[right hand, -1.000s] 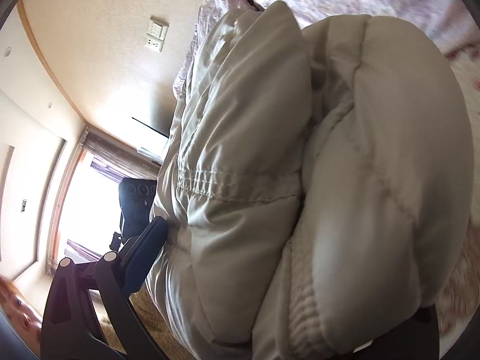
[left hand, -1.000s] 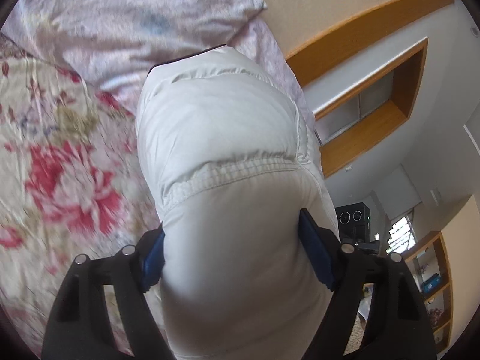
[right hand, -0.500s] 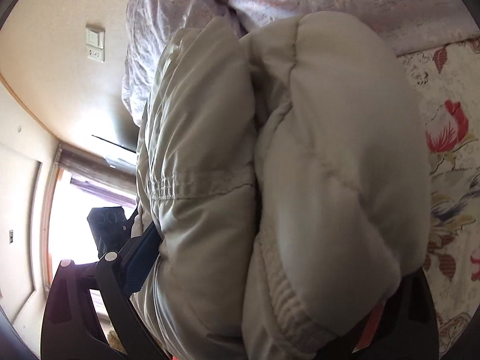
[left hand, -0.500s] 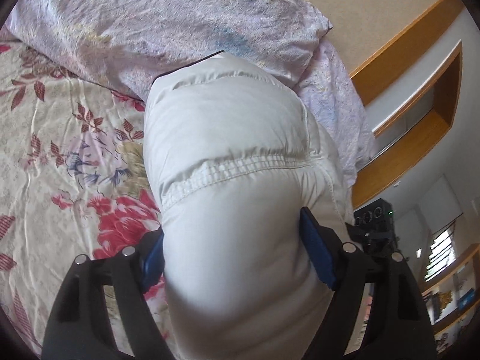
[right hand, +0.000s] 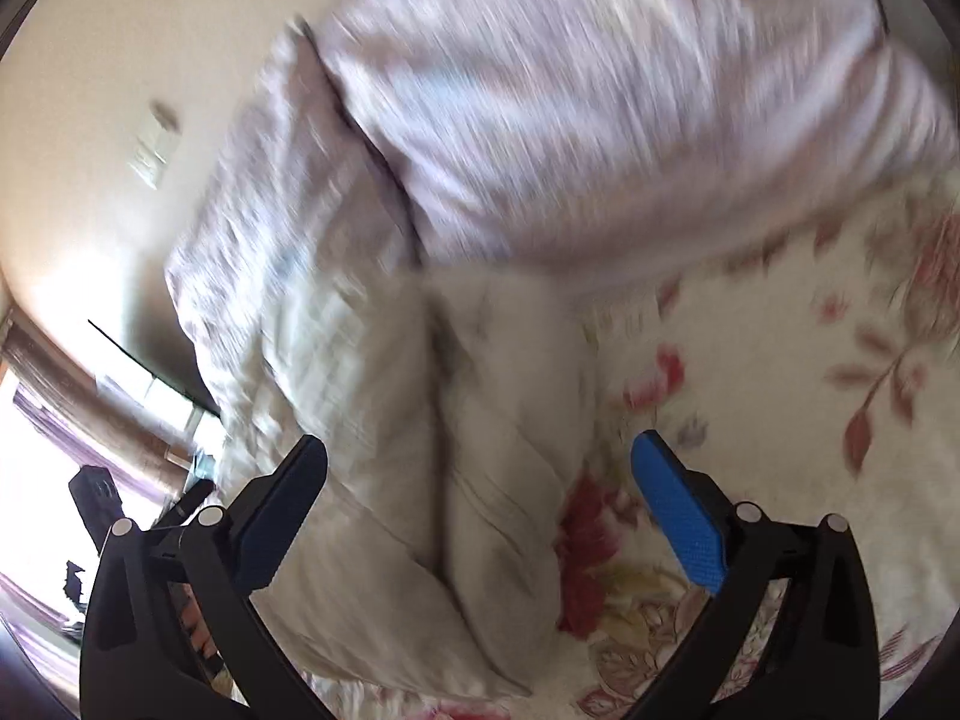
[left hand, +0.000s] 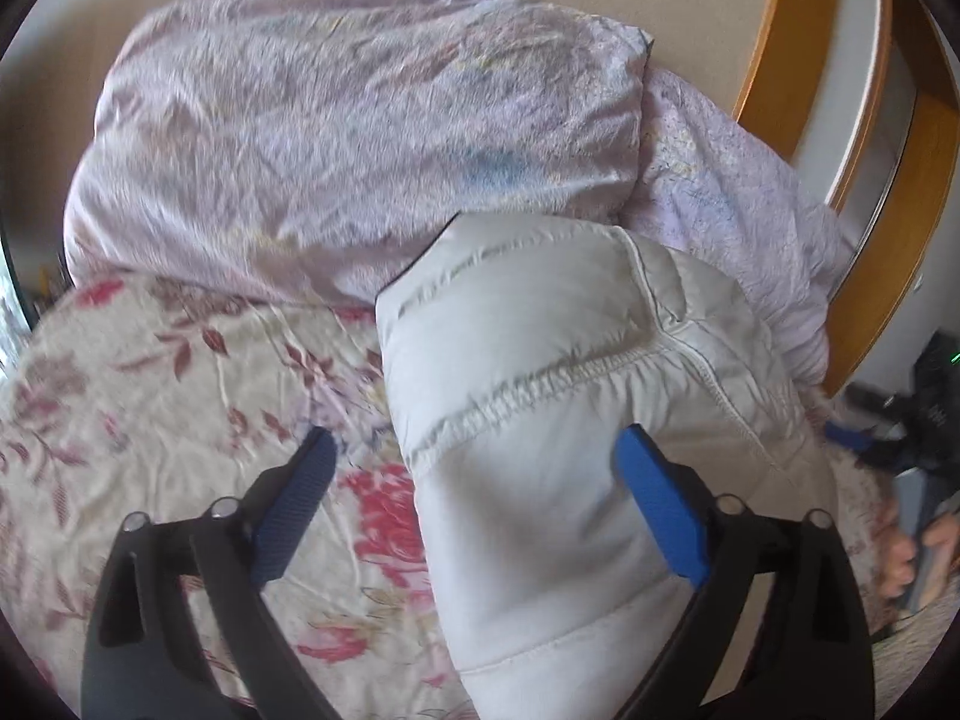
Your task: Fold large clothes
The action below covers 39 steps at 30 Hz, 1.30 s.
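A folded pale puffer jacket (left hand: 558, 396) lies on the floral bedspread (left hand: 156, 420), its far end against the lilac pillow (left hand: 360, 138). My left gripper (left hand: 474, 498) is open; its left blue pad stands clear of the jacket and its right pad rests by the jacket's side. In the right wrist view, which is blurred, the same jacket (right hand: 432, 438) lies between the wide-open jaws of my right gripper (right hand: 480, 480), which hold nothing.
A second lilac pillow (left hand: 732, 204) lies by the wooden wall trim (left hand: 774, 42). A person's hand (left hand: 912, 552) and dark equipment (left hand: 930, 402) are at the right bed edge. A window (right hand: 36, 468) and wall switch (right hand: 153, 150) show at the left.
Both grippers have opened and let go of the jacket, which now lies on the bed. Both have drawn back from it, the right one moving fast.
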{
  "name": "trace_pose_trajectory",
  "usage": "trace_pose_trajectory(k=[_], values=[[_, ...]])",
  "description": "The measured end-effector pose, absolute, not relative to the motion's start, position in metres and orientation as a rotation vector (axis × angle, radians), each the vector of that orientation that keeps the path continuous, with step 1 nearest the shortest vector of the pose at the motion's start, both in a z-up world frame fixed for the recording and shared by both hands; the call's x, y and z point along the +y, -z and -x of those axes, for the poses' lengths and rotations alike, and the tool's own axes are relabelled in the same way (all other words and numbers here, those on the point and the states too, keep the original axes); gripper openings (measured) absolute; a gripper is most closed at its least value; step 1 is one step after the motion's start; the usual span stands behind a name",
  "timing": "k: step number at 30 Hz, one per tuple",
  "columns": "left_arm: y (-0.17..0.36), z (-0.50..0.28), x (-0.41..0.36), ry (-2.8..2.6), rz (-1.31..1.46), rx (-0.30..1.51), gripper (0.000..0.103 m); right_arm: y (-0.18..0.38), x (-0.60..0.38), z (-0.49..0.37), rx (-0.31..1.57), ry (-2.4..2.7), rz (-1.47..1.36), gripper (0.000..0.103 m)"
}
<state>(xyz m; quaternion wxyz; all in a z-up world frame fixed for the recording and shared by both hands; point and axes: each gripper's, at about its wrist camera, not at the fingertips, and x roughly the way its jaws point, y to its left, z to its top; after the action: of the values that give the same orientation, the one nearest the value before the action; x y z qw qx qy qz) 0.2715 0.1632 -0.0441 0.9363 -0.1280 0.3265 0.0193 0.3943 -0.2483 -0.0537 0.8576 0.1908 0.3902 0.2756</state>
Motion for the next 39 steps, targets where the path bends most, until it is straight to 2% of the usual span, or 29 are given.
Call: trace_pose_trajectory(k=[1,4,6,8,12,25,39], values=[[0.040,-0.273,0.159,-0.046,0.243,0.662,0.099,0.045,-0.241,-0.389,0.785,-0.587,-0.371,0.100],[0.033,-0.282,0.143,-0.055,0.185,0.662,0.099,0.027,-0.195,-0.375,0.710,-0.562,-0.171,0.082],[0.031,-0.290,0.131,-0.064,0.128,0.666,0.099,0.024,-0.162,-0.365,0.661,-0.531,-0.028,0.062],[0.031,-0.299,0.122,-0.092,0.065,0.674,0.099,0.028,-0.150,-0.364,0.626,-0.520,0.034,0.050],[0.031,-0.313,0.111,-0.103,0.009,0.679,0.099,0.034,-0.127,-0.372,0.565,-0.447,0.139,0.036],[0.065,-0.340,0.096,-0.081,0.014,0.718,0.101,0.085,-0.132,-0.407,0.687,-0.438,0.104,0.036],[0.087,-0.358,0.090,-0.123,-0.015,0.729,0.101,0.101,-0.133,-0.425,0.742,-0.443,0.042,0.038]])
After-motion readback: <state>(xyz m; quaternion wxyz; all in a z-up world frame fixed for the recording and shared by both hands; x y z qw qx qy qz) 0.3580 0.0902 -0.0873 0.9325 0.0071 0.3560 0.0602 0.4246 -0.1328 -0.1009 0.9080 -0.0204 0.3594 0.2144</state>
